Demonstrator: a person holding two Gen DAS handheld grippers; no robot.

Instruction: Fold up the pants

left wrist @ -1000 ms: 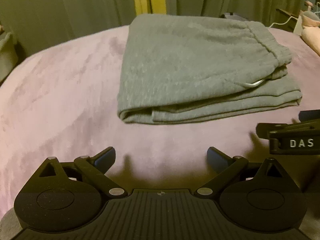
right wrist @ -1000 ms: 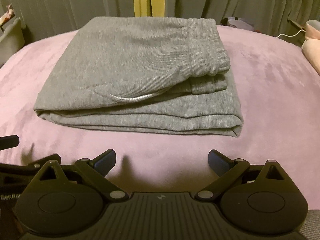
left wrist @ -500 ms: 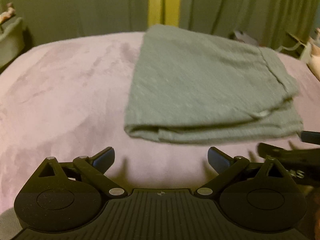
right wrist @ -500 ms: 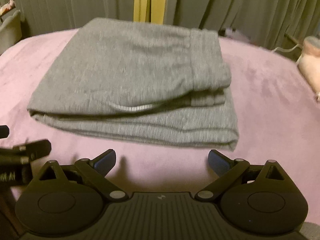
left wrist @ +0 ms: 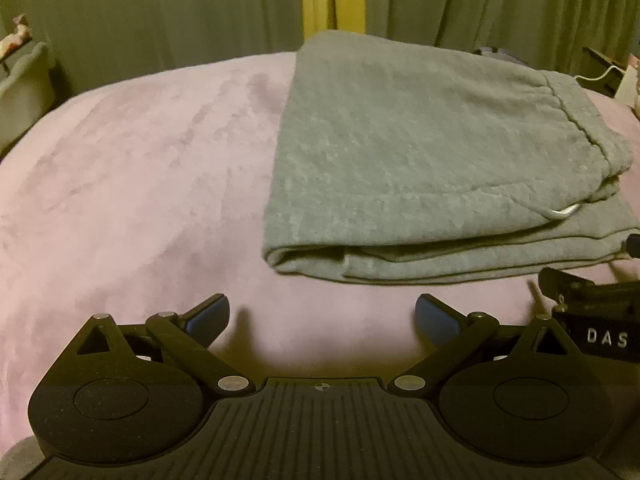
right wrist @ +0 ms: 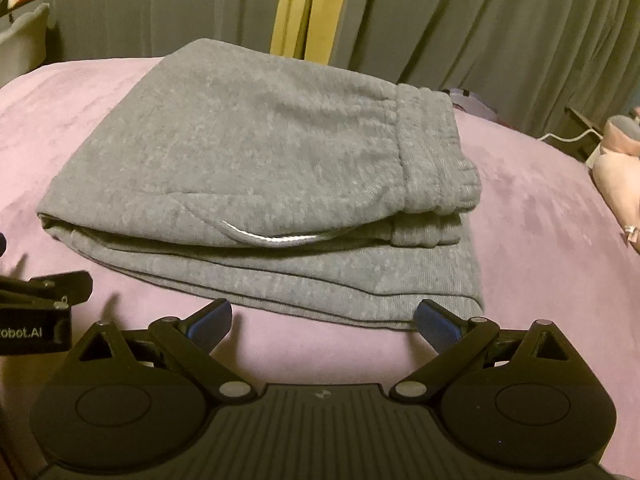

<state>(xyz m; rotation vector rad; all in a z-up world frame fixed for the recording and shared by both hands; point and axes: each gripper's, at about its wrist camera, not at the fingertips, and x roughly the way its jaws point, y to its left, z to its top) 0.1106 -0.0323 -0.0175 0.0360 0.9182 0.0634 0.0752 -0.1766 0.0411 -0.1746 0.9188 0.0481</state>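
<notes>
Grey sweatpants (left wrist: 420, 160) (right wrist: 256, 168) lie folded into a thick rectangle on a mauve bed cover (left wrist: 132, 184) (right wrist: 532, 240), waistband (right wrist: 432, 156) on the right side. My left gripper (left wrist: 322, 318) is open and empty, hovering just short of the pile's near left corner. In its own view my right gripper (right wrist: 322, 318) is open and empty too, its blue fingertips (right wrist: 436, 320) at the pile's near edge. The right gripper's side (left wrist: 592, 312) shows at the left view's right edge. At the left edge of the right view, the left gripper's side (right wrist: 40, 304) is in sight.
Dark curtains (right wrist: 460, 20) with a yellow strip (right wrist: 304, 4) hang behind the bed. A pink object (right wrist: 616, 168) and a white cable (right wrist: 568, 136) lie at the far right. A grey chair back (left wrist: 24, 80) stands beyond the bed's left edge.
Both grippers shifted a little toward the folded pants, so the pile's near edge sits closer to the right fingertips. The pants have not moved. Both grippers stayed open.
</notes>
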